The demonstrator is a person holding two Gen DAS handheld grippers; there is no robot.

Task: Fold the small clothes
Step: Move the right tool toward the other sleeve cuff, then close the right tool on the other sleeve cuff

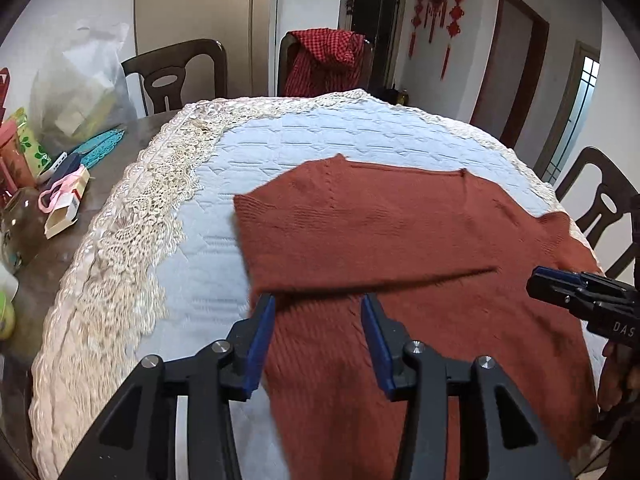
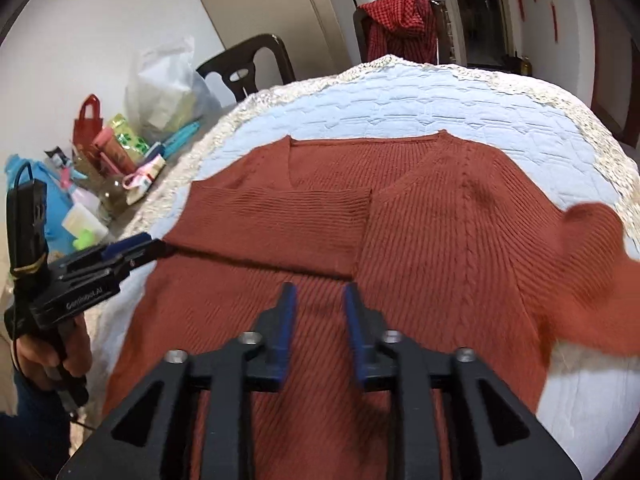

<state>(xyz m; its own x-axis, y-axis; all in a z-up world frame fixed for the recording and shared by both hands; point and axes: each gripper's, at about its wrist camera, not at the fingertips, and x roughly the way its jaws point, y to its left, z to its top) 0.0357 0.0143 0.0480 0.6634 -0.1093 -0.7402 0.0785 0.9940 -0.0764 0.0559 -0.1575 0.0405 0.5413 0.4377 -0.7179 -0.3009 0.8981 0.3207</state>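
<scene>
Left wrist view: your left tongs (image 1: 318, 308) are spread open and holding nothing, with the blue fingers (image 1: 262, 334) hovering right at the lower edge of the folded-over sleeve. The rust sweater (image 1: 400, 232) is lying flat on the quilted cover (image 1: 248, 148) on the bench, filling the middle of the shot and running off toward 4 o'clock. Over at 3 o'clock you can see your right tongs (image 1: 534, 278) poking in from the side above the sweater; from this angle I can't tell how wide they are. The clutter (image 1: 60, 184) of boxes and bottles sits at 9 o'clock, and a chair (image 1: 324, 60) with a red checked cloth over it is up at 12.

Right wrist view: your right tongs (image 2: 320, 292) are parted with nothing between them, tips just below the cuff end of the sleeve (image 2: 280, 224) that's folded across the chest. The other sleeve is still stretched out at 3 o'clock, off the edge of the bench. The V-neck sits at 12 o'clock. Your left tongs (image 2: 148, 242) come in from 9 o'clock, tip touching or just above the sleeve's fold line. The plastic bag (image 2: 168, 84) is at 10 o'clock.
</scene>
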